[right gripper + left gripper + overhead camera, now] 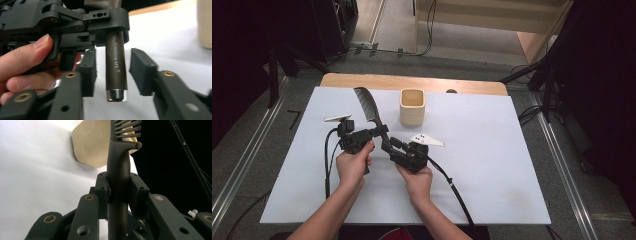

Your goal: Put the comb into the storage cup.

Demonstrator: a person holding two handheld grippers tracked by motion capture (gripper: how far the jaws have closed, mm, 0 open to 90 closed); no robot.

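Two claws meet on one light, stiff, smooth comb (pixel 371 111): my left claw (pixel 119 192) pinches its handle mid-shaft, my right claw (pixel 113 72) spread around the metal-capped end below.

A lab or recording studio: a white-covered table (pixel 492 165) stands between floor rails (pixel 242 155), with black stands (pixel 532 72) and cables (pixel 427 30) at the far side.

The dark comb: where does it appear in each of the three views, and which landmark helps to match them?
High view: the dark comb rises left of centre, above both grippers.
Left gripper view: upright at centre, clamped between the jaws.
Right gripper view: its handle hangs at centre between open jaws.
Shared landmark: the beige cup.
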